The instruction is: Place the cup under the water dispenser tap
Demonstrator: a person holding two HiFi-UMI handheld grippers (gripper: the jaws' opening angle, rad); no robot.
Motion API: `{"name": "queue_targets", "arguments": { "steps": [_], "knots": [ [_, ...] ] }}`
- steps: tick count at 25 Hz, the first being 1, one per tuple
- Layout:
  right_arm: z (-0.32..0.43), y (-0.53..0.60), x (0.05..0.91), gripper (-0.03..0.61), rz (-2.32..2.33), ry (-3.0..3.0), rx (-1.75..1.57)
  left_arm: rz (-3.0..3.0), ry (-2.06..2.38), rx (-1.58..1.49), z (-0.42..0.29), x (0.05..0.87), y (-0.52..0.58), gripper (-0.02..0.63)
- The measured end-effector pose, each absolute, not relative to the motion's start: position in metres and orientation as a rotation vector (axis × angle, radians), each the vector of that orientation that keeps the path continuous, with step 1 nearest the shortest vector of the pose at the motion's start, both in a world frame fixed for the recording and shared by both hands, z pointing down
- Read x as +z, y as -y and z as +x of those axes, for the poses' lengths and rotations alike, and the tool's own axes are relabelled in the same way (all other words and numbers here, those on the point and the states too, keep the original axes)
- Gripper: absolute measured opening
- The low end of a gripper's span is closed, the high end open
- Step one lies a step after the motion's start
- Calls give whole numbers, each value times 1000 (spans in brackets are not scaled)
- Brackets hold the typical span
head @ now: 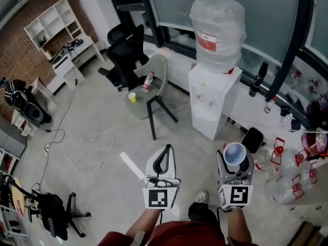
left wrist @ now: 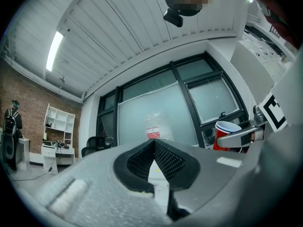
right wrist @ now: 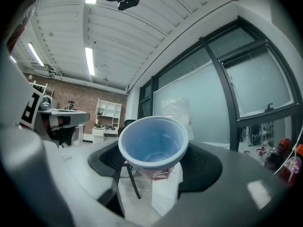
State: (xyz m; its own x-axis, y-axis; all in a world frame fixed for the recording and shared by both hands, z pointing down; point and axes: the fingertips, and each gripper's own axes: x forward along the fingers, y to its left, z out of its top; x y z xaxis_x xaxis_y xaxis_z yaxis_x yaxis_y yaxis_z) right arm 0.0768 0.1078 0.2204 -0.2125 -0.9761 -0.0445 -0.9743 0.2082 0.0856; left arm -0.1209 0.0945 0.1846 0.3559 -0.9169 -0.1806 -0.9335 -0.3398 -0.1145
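Note:
A cup [head: 234,153], red outside and pale inside, stands upright between the fingers of my right gripper [head: 235,159], which is shut on it. In the right gripper view the cup [right wrist: 152,143] fills the middle and its mouth faces the camera. The white water dispenser [head: 212,99] with a big bottle [head: 218,32] on top stands ahead across the floor, apart from both grippers. It shows behind the cup as a white dispenser [right wrist: 166,193]. My left gripper [head: 163,160] is beside the right one, shut with nothing in it, its pads [left wrist: 163,157] meeting at the tip. The red cup [left wrist: 226,134] shows at the right of the left gripper view.
A grey chair [head: 154,70] with a bottle and a small yellow cup on it stands left of the dispenser, with a black office chair [head: 125,47] behind it. Cables [head: 97,147] lie on the floor. A counter [head: 307,188] with bottles and red items is at the right.

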Motion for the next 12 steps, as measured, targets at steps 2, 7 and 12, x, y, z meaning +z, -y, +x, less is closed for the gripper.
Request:
{"name": "queue_targets", "arguments": {
  "steps": [2,7,12],
  "knots": [
    [90,-88,224,334,1959,2433,-119,-2419,-1677,128,-108,183,-76,0],
    [118,-46,232,334,1981,2443,-66,-2419,-1680,67,-81,187,-36,0],
    [136,-15,240,334,1969,2447,-65,-2410,-1701,82,-64,191,-1,0]
  ]
}}
